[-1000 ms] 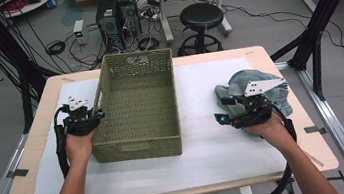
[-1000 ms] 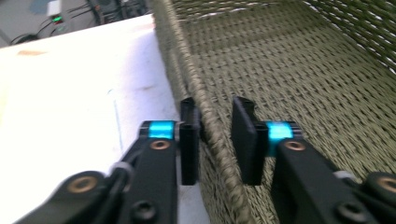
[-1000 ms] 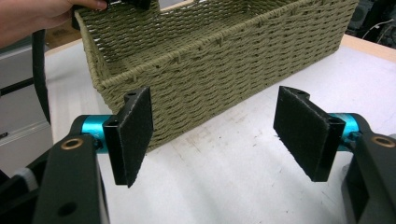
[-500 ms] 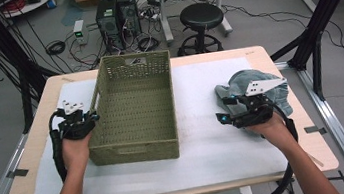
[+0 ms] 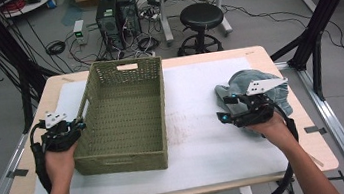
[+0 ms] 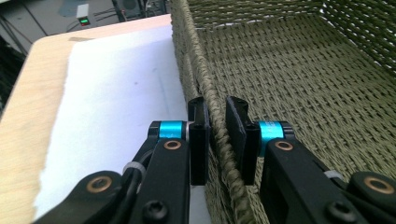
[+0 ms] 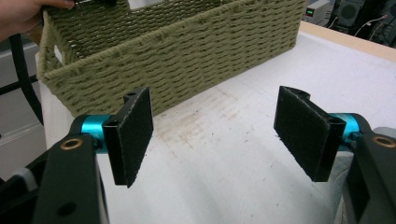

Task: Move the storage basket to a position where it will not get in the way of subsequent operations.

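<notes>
Shifted a little toward the worktop's left edge since a second ago: woven olive basket (image 5: 124, 114), dragged along by the left gripper (image 5: 69, 130), its far end now nearer the far-left corner. Left jaws nearly closed, pinching the basket's left rim (image 6: 215, 122), one pad outside the wall, one inside, seen plainly in the left gripper view. Basket empty, handle slot cut in the far wall, sitting on the left half of the worktop. Right gripper (image 5: 222, 110) near the right edge, jaws spread wide and holding nothing, hovering over white sheet (image 7: 243, 154) with brownish scuffing. Blue-grey cloth (image 5: 254, 86) bunched just behind the right gripper, partly hidden by its grey plate. No readable writing or labels anywhere. Light wooden worktop (image 5: 296, 136) under the white sheet. Beyond the far edge: grey floor, black round stool (image 5: 201, 16), computer towers (image 5: 116, 14), tangled cables, cardboard boxes, black frame struts.
</notes>
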Available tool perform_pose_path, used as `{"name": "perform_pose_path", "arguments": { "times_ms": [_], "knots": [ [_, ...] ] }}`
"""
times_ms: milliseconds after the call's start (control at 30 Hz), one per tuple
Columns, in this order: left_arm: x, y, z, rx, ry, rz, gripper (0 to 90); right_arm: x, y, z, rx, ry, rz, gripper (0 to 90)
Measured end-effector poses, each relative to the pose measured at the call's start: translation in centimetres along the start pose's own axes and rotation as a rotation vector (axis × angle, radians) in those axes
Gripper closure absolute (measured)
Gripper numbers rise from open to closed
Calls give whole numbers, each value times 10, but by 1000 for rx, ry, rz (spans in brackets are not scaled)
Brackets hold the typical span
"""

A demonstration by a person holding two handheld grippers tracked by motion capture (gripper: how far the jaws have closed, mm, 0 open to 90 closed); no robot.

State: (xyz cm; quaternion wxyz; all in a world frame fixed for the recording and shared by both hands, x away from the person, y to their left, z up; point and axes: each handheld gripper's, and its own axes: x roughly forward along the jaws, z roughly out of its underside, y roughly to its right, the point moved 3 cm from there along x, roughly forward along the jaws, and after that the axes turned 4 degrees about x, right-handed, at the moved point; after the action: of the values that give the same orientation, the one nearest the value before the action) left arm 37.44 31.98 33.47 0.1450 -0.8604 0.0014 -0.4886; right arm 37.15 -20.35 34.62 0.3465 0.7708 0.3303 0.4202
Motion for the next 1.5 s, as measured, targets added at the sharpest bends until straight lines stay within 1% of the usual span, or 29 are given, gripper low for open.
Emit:
{"name": "perform_pose_path", "arguments": {
  "times_ms": [100, 133, 167, 233, 300, 367, 400, 433, 500, 567, 633, 667, 700, 733, 767, 800, 833, 933, 1033, 1100, 1167, 1333, 1367, 1400, 1433, 1467, 1500],
  "knots": [
    [-4, -7, 2, -6, 6, -5, 785, 1, -1, 0, 0, -4, -1, 286],
    [-4, -7, 2, -6, 6, -5, 770, 1, 0, 0, -1, -3, 1, 286],
    [-4, -9, 3, -5, 10, 7, 763, 1, 0, 0, -1, -4, 1, 286],
    [-5, -9, 3, 1, 12, 11, 762, 1, -1, 0, 0, -5, 1, 286],
    [-4, -10, 2, -3, 21, 34, 761, 2, -1, 0, 0, -7, 0, 286],
    [-2, -13, -2, -28, 23, 73, 727, 3, -1, 0, -3, -8, 0, 286],
    [-2, -13, -2, -28, 23, 73, 717, 3, -1, 0, -2, -10, -1, 286],
    [1, -17, -8, -34, 26, 79, 700, 3, -1, 0, 0, -12, 0, 286],
    [6, -19, -14, -36, 14, 86, 675, 3, -1, 0, -1, -10, 0, 286],
    [12, -17, -17, -30, -14, 98, 648, 3, -2, 0, -1, -10, 1, 286],
    [17, -15, -18, -12, -41, 84, 640, 3, -2, 0, 1, -11, 0, 286],
    [19, -15, -17, -12, -51, 74, 646, 3, -1, 0, 0, -10, -1, 286],
    [20, -15, -16, -10, -61, 61, 669, 3, -1, 0, 2, -9, 0, 286],
    [20, -15, -16, -10, -61, 61, 717, 2, 0, 0, 4, -11, -1, 286],
    [21, -17, -13, -19, -72, 38, 753, 2, 0, 0, 4, -10, -1, 286],
    [21, -18, -13, -36, -66, 41, 747, 2, 0, 1, 5, -10, -1, 286],
    [21, -17, -12, -44, -61, 32, 747, 1, 0, 1, 4, -11, -1, 286],
    [20, -14, -13, -17, -64, -4, 764, 1, 1, 1, 8, -13, 2, 286],
    [19, -14, -12, -19, -61, -25, 762, 2, 1, 1, 8, -14, -2, 286],
    [18, -18, -11, -26, -57, -41, 759, 3, 0, 1, 4, -17, -4, 286],
    [15, -26, -8, -55, -53, -47, 722, 4, 1, 1, 4, -18, -1, 286],
    [8, -41, -1, -68, -59, -84, 707, 5, 2, 1, 6, -22, -1, 287],
    [8, -41, -1, -68, -59, -84, 707, 5, 2, 1, 8, -23, -2, 286],
    [5, -47, 1, -79, -61, -96, 707, 6, 2, 1, 8, -24, -4, 286],
    [5, -47, 1, -79, -61, -96, 707, 6, 1, 1, 6, -24, 0, 286],
    [2, -53, 3, -89, -64, -107, 707, 7, 1, 1, 3, -24, -3, 286],
    [1, -55, 4, -92, -64, -114, 706, 7, 0, 1, 4, -28, -3, 286]
  ]
}}
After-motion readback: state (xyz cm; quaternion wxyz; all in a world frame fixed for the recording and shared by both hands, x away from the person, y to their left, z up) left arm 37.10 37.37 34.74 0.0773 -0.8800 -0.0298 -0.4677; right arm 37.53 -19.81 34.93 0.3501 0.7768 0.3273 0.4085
